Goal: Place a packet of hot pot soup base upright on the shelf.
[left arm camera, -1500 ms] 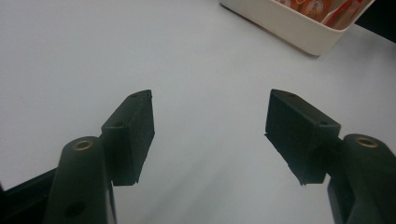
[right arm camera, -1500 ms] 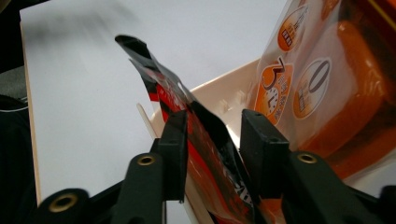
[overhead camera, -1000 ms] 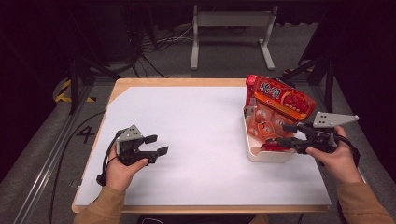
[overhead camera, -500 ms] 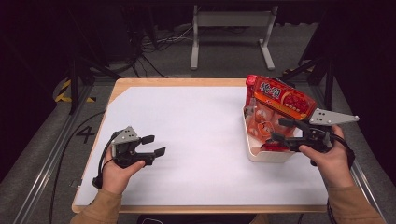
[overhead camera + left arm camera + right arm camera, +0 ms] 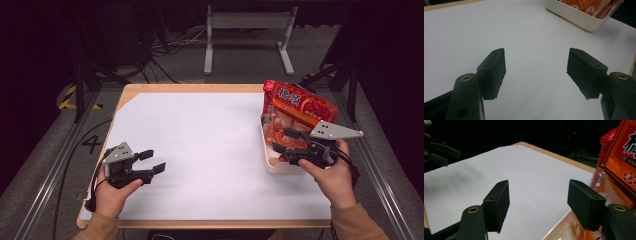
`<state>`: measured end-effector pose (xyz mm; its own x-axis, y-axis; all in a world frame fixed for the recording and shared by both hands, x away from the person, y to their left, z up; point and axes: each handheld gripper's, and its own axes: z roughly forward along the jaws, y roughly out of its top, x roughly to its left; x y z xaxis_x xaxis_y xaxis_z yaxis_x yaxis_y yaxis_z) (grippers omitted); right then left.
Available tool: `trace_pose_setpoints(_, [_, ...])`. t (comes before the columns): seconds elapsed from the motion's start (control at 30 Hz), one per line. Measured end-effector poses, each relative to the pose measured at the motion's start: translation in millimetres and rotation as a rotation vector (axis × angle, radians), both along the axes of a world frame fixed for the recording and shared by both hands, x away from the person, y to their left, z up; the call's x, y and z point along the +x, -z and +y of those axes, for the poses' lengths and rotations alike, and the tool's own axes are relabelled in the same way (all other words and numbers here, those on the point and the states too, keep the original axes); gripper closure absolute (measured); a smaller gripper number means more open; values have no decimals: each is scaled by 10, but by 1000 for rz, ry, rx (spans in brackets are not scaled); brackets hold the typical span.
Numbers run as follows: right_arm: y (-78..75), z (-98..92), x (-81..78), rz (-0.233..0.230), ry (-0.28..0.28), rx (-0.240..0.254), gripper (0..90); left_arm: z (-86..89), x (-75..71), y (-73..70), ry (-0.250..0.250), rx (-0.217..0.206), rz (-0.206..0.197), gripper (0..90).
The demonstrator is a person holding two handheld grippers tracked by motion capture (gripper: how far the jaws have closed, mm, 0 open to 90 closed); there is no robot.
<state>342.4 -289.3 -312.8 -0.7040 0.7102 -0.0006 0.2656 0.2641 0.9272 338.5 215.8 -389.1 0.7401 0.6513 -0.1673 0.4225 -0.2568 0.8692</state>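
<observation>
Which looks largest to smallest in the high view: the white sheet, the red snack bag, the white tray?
1. white sheet
2. and 3. red snack bag and white tray: these look alike in size, and the bag and the right hand hide much of the tray, so I do not rank them.

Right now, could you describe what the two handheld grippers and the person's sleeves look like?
Both the left gripper and the right gripper are black, each with two blocky, flat-faced jaws and brass-coloured pivot holes. Each carries a grey three-cornered plate on top. A black cable trails from the left one. The sleeves are tan.
</observation>
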Motion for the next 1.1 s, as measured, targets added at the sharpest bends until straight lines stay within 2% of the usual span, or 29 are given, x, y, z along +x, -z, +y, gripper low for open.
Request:
trace_pose_setpoints(0.17, [67,117,-26,-9,4,21,353,53,-58,37,1,-6,-16,322])
trace_pose_setpoints(0.2, [67,117,-26,-9,4,21,353,75,-68,47,0,-2,-29,322])
trace_pose_setpoints(0.3, [158,216,-45,-3,-8,41,367,137,-106,79,-6,-14,-19,317])
trace_pose_setpoints(0.4, [229,290,-55,-12,-19,38,379,183,-145,97,-20,-19,-19,311])
trace_pose_setpoints(0.67, [425,436,-87,-22,-12,51,378,235,-205,108,-28,-30,-26,306])
trace_pose_setpoints(0.7, [425,436,-87,-22,-12,51,378,241,-215,112,-29,-34,-23,306])
trace_pose_setpoints(0.87, [625,576,-137,-35,-14,28,373,258,-230,134,-22,-43,-22,304])
trace_pose_setpoints(1.03, [781,633,-127,-4,-31,19,342,288,-233,166,-17,-60,-22,304])
trace_pose_setpoints(1.1, [830,646,-123,-5,-39,14,337,289,-231,186,-17,-63,-17,304])
